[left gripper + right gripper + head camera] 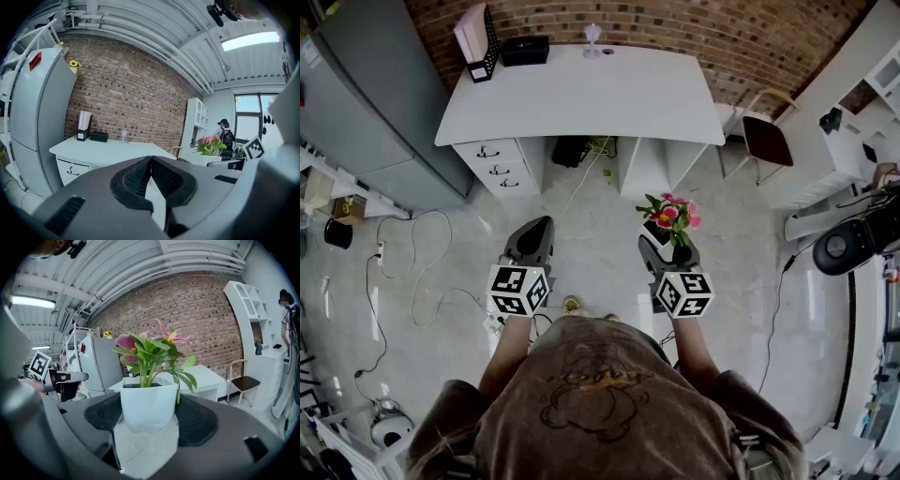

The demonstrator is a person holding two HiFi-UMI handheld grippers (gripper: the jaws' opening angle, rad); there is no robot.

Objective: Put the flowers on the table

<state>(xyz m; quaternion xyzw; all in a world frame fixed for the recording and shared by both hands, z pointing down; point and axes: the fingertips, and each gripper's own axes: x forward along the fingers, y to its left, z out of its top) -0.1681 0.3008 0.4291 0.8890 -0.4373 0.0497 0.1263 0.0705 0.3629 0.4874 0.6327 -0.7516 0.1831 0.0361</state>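
My left tongs [542, 230] are held out ahead of my body, jaws pressed together with nothing between them. My right tongs [666, 246] sit level with them and well apart, jaws spread wide and clamped on both sides of a white flower pot [149, 406]. My left forearm [508, 349] and right forearm [692, 345], both bare, reach forward.

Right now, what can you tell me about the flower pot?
The flower pot is small, white and squarish, maybe plastic, with dark soil. Green leaves and pink flowers grow from it. It stands upright in the air, squeezed between the black pads of the right gripper, not yet on the white table.
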